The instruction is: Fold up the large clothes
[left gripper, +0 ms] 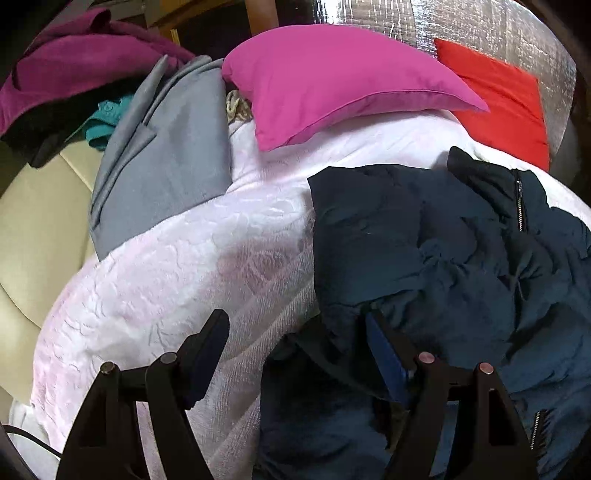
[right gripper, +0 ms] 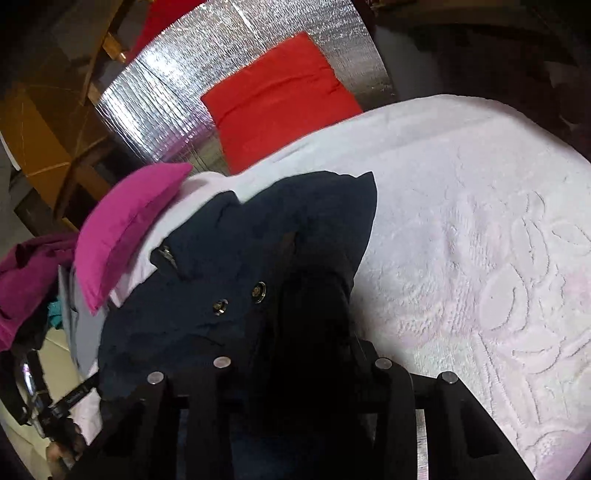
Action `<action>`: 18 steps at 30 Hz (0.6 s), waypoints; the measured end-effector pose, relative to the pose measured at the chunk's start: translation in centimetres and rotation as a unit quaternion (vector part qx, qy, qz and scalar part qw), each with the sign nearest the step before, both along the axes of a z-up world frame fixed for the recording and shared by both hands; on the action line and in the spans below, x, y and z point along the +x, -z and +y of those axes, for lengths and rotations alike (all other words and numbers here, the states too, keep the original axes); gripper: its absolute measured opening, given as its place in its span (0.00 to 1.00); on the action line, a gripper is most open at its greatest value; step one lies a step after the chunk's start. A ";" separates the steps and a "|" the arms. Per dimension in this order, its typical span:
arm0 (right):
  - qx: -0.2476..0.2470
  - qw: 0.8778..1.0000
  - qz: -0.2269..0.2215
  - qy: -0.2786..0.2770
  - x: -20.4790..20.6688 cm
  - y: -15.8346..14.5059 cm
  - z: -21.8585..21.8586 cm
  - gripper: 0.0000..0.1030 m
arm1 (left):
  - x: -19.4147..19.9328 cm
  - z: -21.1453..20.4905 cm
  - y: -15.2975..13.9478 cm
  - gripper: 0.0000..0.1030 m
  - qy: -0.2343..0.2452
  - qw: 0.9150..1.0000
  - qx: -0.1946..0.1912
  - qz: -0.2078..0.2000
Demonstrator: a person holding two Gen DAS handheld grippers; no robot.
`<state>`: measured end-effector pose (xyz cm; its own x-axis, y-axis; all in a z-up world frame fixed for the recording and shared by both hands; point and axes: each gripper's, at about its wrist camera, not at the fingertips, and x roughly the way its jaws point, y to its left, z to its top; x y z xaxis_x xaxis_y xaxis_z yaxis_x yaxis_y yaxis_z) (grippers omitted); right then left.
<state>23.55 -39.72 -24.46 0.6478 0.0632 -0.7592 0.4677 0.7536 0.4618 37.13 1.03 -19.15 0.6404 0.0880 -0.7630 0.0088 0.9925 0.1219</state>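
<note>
A dark navy jacket (left gripper: pixel 443 258) with a zip and snap buttons lies crumpled on a white textured blanket (left gripper: pixel 184 266). My left gripper (left gripper: pixel 295 332) stands open at the jacket's left edge. Its right finger (left gripper: pixel 384 343) rests against the navy cloth and its left finger (left gripper: pixel 210 332) is over the blanket. In the right wrist view the jacket (right gripper: pixel 229 258) rises in a bunched fold between the jaws of my right gripper (right gripper: pixel 299 332), which is shut on it. The dark cloth hides the fingertips. The blanket (right gripper: pixel 480 258) spreads out to the right.
A magenta pillow (left gripper: pixel 332 85) and a red pillow (left gripper: pixel 506 99) lie at the blanket's far end, against silver foil matting (left gripper: pixel 480 22). A grey garment (left gripper: pixel 166 158), a purple one (left gripper: pixel 74 62) and a teal one (left gripper: pixel 107 118) are heaped at the left over a beige cushion (left gripper: pixel 33 221).
</note>
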 end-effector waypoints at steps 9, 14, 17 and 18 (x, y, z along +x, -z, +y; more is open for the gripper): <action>0.002 1.000 0.017 0.023 -0.4 -0.7 -0.9 0.51 | -0.2 -0.5 0.0 0.74 0.007 1.000 0.018 -0.009; -0.044 0.996 -0.025 0.072 -2.1 -4.0 -1.6 0.67 | -0.4 -0.5 -0.3 0.74 0.009 1.000 0.023 -0.018; -0.072 0.993 -0.054 0.071 -2.7 -5.7 -0.7 0.73 | -0.7 -0.7 -0.6 0.74 0.006 0.999 0.029 -0.027; -0.076 0.993 -0.059 0.066 -2.5 -6.0 -0.4 0.75 | -0.8 -0.7 -0.8 0.74 0.006 0.999 0.031 -0.032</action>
<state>21.04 -40.08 -18.45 0.7273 -0.1384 -0.6722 0.5169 0.7547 0.4039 36.35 0.28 -18.35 0.6891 0.1259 -0.7136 0.0100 0.9831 0.1830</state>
